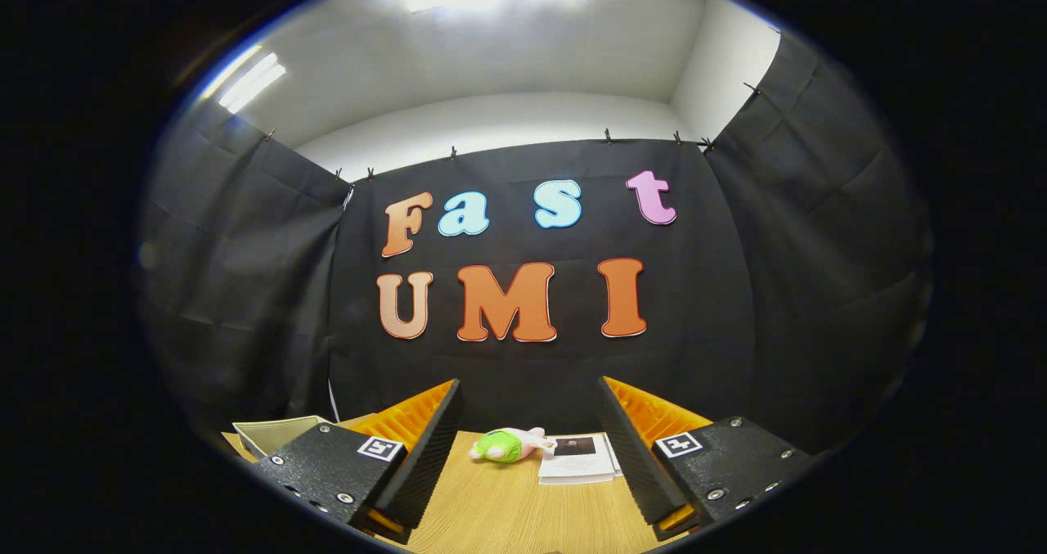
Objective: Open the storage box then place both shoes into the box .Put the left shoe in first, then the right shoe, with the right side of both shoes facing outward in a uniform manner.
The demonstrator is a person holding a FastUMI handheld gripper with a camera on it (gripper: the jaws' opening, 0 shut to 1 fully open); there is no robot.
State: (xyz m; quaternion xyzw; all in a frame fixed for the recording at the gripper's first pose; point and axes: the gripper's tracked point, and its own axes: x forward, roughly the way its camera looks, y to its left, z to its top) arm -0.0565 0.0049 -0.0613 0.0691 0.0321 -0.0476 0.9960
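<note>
Wooden table (507, 505), gripper (530, 423) spread wide, shoe (505, 444) beyond

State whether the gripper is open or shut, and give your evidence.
Open. The gripper has its fingers spread wide with bare table between them, holding nothing; the green toy lies beyond them.

I see a small green and pink plush toy (507, 444) lying on the wooden table (507, 513). Just beside the toy, on its right and touching it or nearly so, lies a thin white booklet (577, 460). Well to the toy's left sits a pale tray (278, 434) at the table's far corner.
</note>
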